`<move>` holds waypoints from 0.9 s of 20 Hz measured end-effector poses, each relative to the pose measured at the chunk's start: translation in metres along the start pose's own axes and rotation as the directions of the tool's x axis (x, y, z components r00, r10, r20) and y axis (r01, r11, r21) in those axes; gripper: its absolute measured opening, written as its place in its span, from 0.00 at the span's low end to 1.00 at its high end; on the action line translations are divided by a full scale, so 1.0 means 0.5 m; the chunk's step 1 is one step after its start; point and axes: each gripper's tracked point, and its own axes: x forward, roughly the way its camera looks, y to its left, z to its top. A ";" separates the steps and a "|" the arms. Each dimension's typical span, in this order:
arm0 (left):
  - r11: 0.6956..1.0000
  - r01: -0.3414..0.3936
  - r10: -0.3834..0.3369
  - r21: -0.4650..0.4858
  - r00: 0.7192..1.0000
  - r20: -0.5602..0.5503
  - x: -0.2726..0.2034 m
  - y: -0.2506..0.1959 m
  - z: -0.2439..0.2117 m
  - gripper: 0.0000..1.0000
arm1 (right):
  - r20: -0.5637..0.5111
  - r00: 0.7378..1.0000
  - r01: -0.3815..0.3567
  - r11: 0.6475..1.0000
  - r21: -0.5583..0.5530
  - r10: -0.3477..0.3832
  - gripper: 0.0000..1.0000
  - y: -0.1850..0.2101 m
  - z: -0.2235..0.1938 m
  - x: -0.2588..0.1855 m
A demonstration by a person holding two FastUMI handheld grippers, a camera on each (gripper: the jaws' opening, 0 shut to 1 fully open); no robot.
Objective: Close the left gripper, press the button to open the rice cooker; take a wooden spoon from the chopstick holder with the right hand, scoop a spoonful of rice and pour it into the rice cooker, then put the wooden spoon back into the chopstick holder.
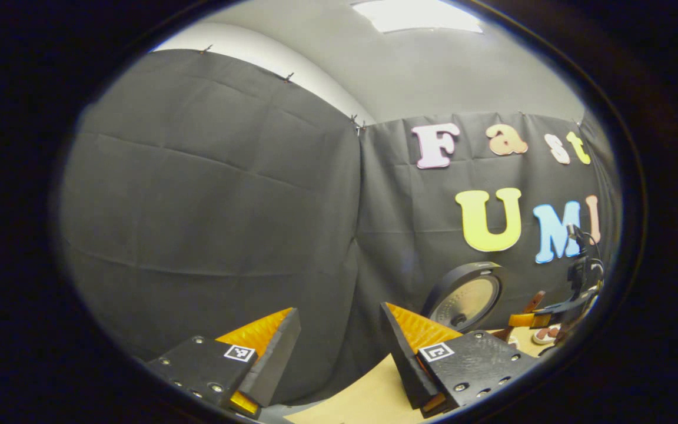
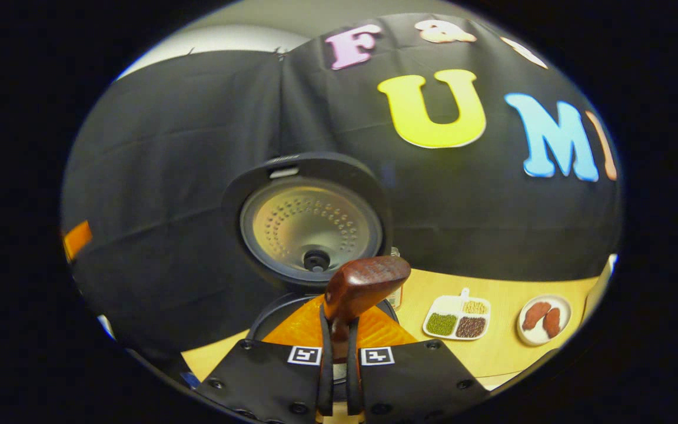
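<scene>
In the right gripper view, my right gripper (image 2: 339, 347) is shut on the handle of a dark red-brown wooden spoon (image 2: 365, 282). Its head rises in front of the rice cooker's raised lid (image 2: 309, 221), above the pot's rim (image 2: 271, 315). I cannot tell whether the spoon holds rice. In the left gripper view, my left gripper (image 1: 339, 335) is open with nothing between its fingers, facing the black cloth wall. The open rice cooker lid (image 1: 468, 297) stands to its right. Farther right, the right gripper (image 1: 571, 294) holds the wooden spoon (image 1: 532, 305).
On the wooden table (image 2: 492, 353), right of the cooker, lie a white compartment tray (image 2: 458, 318) with green, yellow and dark grains and a small white plate (image 2: 542, 318) with brown pieces. That plate (image 1: 545, 334) also shows in the left gripper view.
</scene>
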 end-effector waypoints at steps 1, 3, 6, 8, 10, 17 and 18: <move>1.000 0.013 -0.013 0.000 1.000 0.003 0.004 -0.016 0.007 0.83 | 0.012 1.000 0.000 0.999 0.052 -0.001 0.10 -0.010 0.010 -0.014; 0.999 0.041 -0.041 -0.002 0.999 0.011 0.010 -0.045 0.016 0.84 | 0.034 0.999 -0.003 0.991 0.136 -0.002 0.10 -0.036 0.032 -0.039; 0.996 0.084 -0.084 -0.004 0.996 0.029 0.021 -0.092 0.032 0.83 | 0.065 0.997 0.017 0.977 0.211 -0.031 0.10 -0.084 0.061 -0.086; 0.993 0.114 -0.113 -0.008 0.993 0.041 0.026 -0.124 0.043 0.85 | 0.084 0.994 0.044 0.971 0.235 -0.065 0.10 -0.122 0.072 -0.120; 0.990 0.143 -0.142 -0.014 0.989 0.050 0.027 -0.156 0.051 0.85 | 0.100 0.990 0.075 0.964 0.256 -0.104 0.10 -0.168 0.093 -0.152; 0.972 0.232 -0.229 -0.032 0.971 0.067 0.017 -0.258 0.069 0.84 | 0.120 0.965 0.190 0.934 0.304 -0.235 0.10 -0.300 0.094 -0.282; 0.970 0.242 -0.239 -0.035 0.969 0.070 0.013 -0.271 0.071 0.83 | 0.120 0.960 0.208 0.928 0.310 -0.255 0.10 -0.318 0.092 -0.301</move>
